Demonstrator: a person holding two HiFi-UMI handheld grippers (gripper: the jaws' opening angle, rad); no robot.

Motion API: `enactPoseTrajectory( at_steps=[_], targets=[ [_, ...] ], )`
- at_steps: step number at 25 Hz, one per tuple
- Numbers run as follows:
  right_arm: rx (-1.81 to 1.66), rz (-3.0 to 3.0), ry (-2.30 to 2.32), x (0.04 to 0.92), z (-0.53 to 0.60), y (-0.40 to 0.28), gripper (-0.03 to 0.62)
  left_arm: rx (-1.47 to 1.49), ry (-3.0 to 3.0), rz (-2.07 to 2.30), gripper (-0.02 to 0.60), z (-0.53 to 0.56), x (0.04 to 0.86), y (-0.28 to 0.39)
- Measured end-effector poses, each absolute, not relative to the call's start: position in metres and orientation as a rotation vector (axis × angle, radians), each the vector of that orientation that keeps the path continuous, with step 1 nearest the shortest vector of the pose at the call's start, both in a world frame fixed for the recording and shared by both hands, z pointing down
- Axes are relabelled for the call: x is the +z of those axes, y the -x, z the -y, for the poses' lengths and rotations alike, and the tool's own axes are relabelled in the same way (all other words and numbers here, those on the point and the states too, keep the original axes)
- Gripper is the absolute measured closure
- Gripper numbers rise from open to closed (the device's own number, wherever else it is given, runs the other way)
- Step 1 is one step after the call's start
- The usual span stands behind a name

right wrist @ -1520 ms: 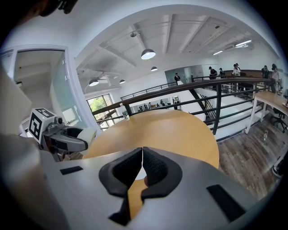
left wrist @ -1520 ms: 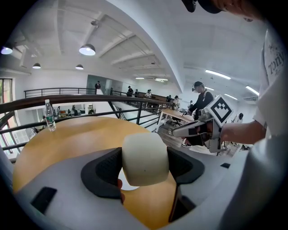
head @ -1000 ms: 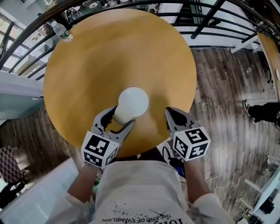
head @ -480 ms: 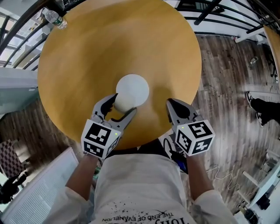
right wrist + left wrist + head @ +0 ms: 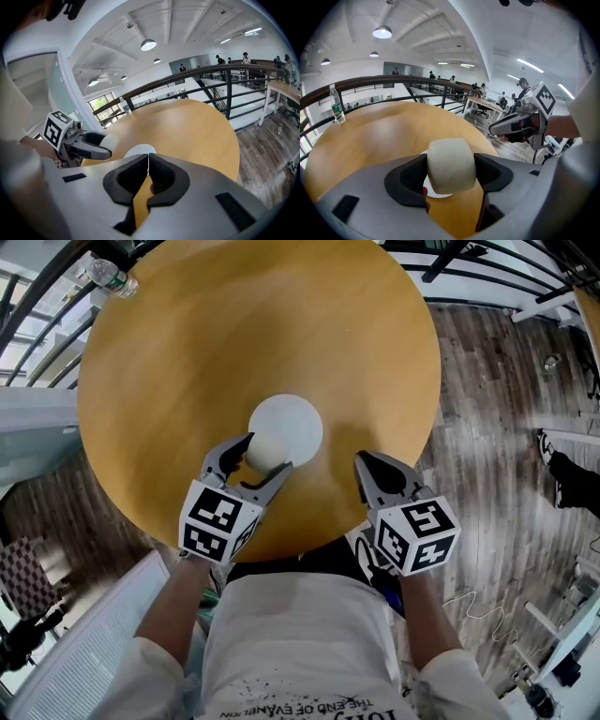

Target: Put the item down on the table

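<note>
Over table point(image 5: 234, 334), left gripper point(image 5: 265, 454) holds white item point(image 5: 287, 426) upright, base down.

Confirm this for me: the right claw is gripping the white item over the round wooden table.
Wrong on one point. The left claw grips the white item, not the right; the left gripper view shows it clamped between that claw's pads. The right claw is shut on nothing. The rest stands: the item is over the round wooden table.

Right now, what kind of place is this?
Probably an open office or lab, maybe on an upper level: a dark railing curves behind the round table, with desks and office chairs beyond.
</note>
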State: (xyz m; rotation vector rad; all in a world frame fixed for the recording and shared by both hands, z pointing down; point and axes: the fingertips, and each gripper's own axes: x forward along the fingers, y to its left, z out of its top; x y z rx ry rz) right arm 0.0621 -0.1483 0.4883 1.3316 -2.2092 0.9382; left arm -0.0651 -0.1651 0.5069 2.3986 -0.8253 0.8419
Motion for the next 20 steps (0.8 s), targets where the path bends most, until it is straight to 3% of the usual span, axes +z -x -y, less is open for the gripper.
enactPoseTrajectory(
  at_steps=[20],
  targets=[
    [1.035, 2.149, -1.34, 0.516, 0.138, -0.076, 0.569, 1.08, -2.297, 0.719, 0.255, 0.191, 0.586, 0.043]
  ],
)
